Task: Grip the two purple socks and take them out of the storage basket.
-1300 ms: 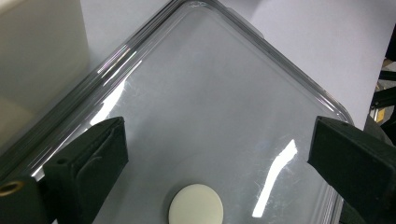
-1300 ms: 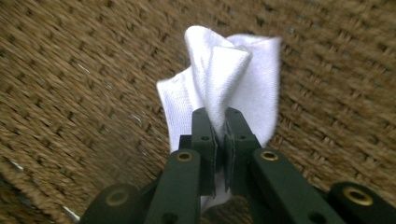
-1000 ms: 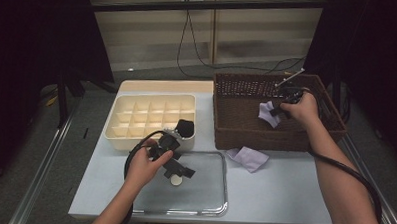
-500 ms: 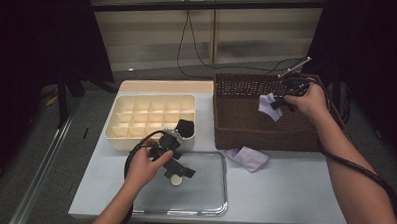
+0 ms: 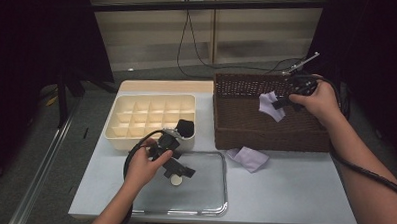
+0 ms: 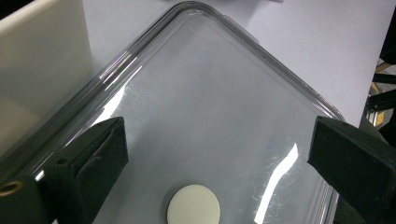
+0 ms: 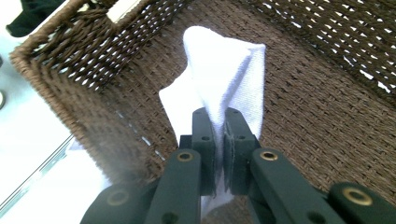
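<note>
Taking the wicker basket (image 5: 246,131) as landmark: far to its left sits the cream divided tray (image 5: 136,120), and just in front of that tray the left gripper (image 5: 177,167) hovers over the clear tray (image 5: 203,204) with its jaws spread wide and empty, a small pale disc (image 6: 193,204) lying between them. Against the basket's front wall a second lilac cloth (image 5: 248,158) lies crumpled on the table. Above the basket's interior, the right gripper (image 7: 219,140) is clamped on a white-lilac cloth (image 7: 226,74), lifted clear of the weave. The fabric looks light, limp and unbreakable; it droops, so a pinch on a bunched fold seems safest.
</note>
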Action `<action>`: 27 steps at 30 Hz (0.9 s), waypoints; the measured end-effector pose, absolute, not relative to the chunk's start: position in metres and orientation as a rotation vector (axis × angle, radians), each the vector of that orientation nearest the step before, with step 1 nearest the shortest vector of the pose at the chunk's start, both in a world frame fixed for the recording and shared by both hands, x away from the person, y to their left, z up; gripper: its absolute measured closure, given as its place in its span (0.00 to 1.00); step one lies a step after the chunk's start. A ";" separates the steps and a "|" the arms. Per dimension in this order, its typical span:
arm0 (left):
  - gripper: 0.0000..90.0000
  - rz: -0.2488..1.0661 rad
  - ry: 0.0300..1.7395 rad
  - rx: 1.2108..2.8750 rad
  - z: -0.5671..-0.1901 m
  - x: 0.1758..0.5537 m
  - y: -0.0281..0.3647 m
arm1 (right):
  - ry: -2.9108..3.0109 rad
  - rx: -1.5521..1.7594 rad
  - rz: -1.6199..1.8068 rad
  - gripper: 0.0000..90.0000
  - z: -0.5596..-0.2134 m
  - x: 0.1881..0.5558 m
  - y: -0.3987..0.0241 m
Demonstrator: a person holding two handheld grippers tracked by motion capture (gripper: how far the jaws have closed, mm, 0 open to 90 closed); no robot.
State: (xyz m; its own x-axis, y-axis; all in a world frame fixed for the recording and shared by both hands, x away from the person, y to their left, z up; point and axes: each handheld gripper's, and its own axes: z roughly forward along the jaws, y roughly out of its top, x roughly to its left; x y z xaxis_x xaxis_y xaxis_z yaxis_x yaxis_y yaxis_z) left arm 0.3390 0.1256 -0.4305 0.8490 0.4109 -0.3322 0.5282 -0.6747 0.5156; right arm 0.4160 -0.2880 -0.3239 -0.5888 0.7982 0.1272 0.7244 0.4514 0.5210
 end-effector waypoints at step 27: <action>0.05 -0.251 0.677 2.411 -0.430 0.338 0.124 | 2.608 1.221 0.929 0.95 -0.307 0.361 -0.275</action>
State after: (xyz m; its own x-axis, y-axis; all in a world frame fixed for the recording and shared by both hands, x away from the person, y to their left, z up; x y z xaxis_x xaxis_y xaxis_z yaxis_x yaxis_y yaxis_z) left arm 0.3376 0.1239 -0.4302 0.8507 0.4086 -0.3306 0.5254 -0.6798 0.5117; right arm 0.3612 -0.2749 -0.3069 -0.6687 0.7288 0.1471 0.6578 0.4877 0.5740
